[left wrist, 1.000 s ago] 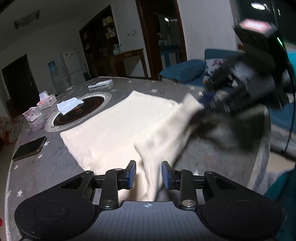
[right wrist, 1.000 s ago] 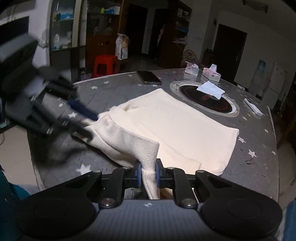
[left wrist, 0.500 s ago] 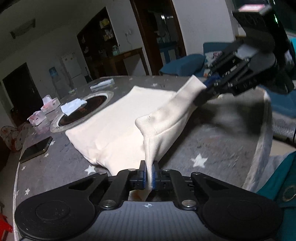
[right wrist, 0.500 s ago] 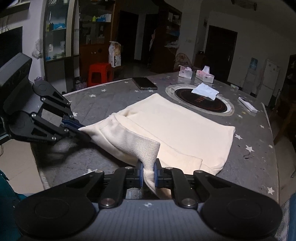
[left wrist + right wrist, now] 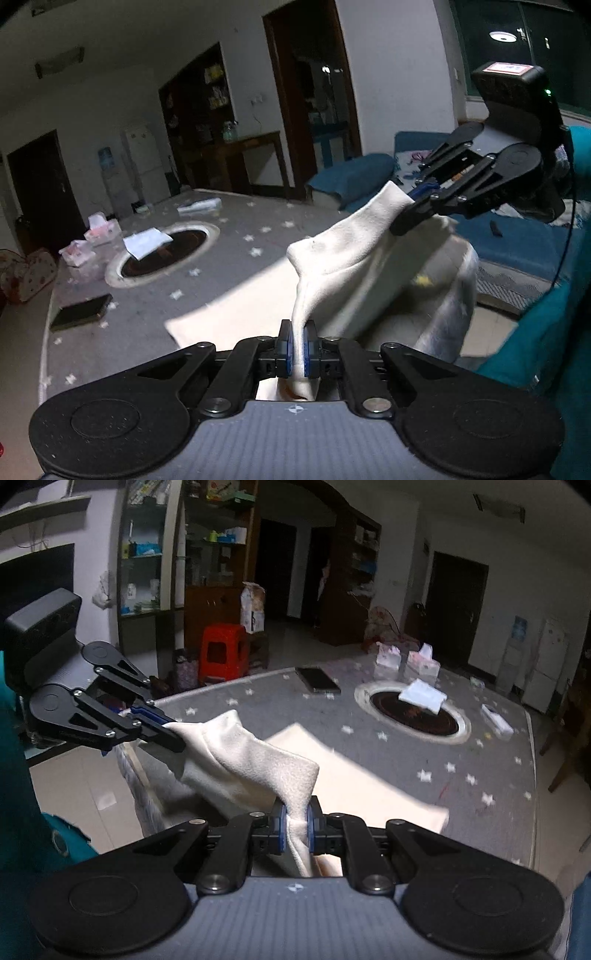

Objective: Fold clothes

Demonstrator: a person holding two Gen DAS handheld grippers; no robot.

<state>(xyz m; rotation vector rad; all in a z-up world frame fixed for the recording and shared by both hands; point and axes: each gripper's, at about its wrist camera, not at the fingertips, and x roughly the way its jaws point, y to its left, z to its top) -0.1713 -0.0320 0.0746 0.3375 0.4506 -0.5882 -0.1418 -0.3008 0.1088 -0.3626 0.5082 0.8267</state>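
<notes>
At the bottom centre of the left wrist view, the left gripper (image 5: 298, 349) is clamped on one corner of the cream garment (image 5: 343, 273). At the bottom centre of the right wrist view, the right gripper (image 5: 295, 829) is clamped on another corner. The cloth's near edge hangs lifted between them, slack and creased. The rest trails down onto the grey starred table (image 5: 229, 258) in mid-frame.

This looks like a fold carried over. To do it well, I would keep both grips tight and level, draw the held edge taut so the sag goes, then bring it across evenly so the edges meet square.

Further up the frame lie a phone (image 5: 317, 679), a round inset hob (image 5: 413, 712) with white paper (image 5: 423, 696) on it, and tissue boxes (image 5: 406, 661). They are well apart from the cloth.
</notes>
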